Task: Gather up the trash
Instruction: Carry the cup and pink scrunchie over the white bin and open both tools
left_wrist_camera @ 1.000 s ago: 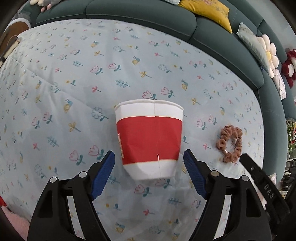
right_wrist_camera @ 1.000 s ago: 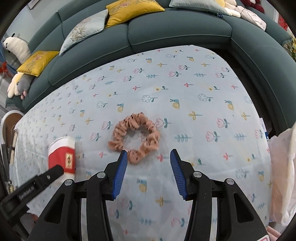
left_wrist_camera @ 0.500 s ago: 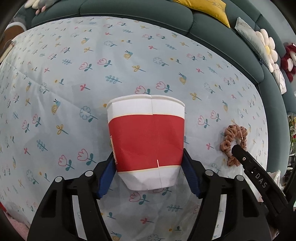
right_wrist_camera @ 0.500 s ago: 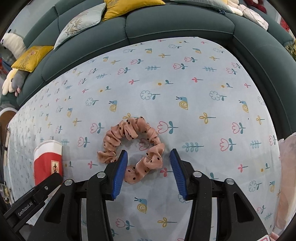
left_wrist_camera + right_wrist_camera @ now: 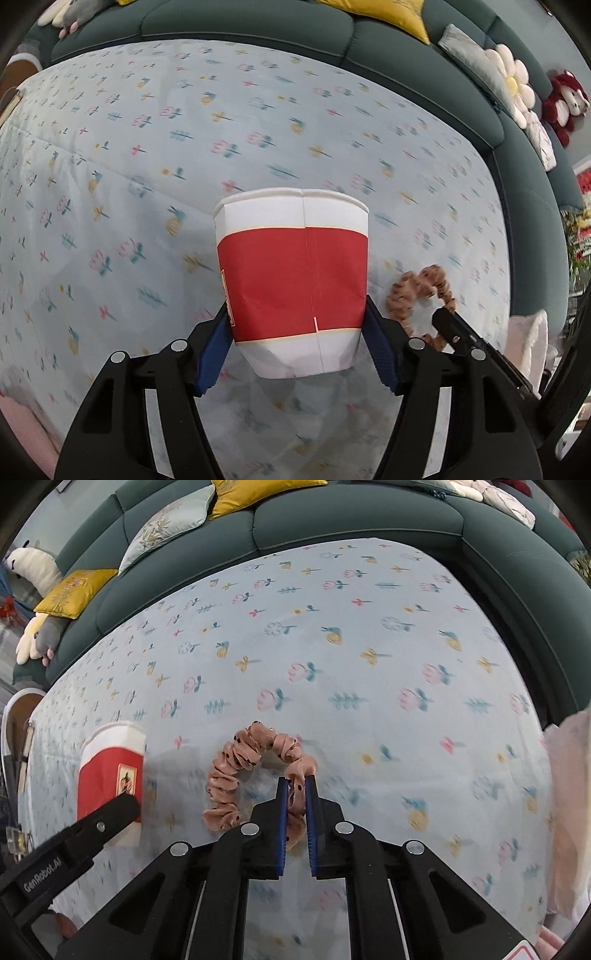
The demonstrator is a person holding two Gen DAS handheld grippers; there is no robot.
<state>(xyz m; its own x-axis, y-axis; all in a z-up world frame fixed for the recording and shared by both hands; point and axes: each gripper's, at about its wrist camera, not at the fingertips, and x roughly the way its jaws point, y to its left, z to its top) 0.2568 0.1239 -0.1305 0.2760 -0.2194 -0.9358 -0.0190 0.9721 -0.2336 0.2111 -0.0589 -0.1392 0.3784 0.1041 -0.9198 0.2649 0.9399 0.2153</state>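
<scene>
**Both tongs loaded, cup and scrunchie up off the cloth**

Right wrist view: the right tongs (image 5: 294, 797) have just been closing and now pinch one side of the pink dotted scrunchie (image 5: 236, 775) between their blue pads, the rest of the loop hanging out to the left of the pads. The scrunchie sits over the flowered cloth (image 5: 369, 646) on the bench; whether it has lifted clear I cannot tell. At the right edge of this view a pale, pinkish plastic bag (image 5: 569, 794) shows.

In the left wrist view the left tongs (image 5: 299, 347) stand wide but pressed against the lower sides of the red and white paper cup (image 5: 295, 273), one pad on each side. The cup is upright relative to the tongs, its long axis running straight away from them, rim at the far end.

The relation that matters next, as I judge it: if that bag is the trash bag, it lies to the right of both tongs, beyond the scrunchie. The right hand is the nearer one, so its load would go first, and the cup must cross behind it. The teal sofa (image 5: 351, 513) curves around the far side.
</scene>
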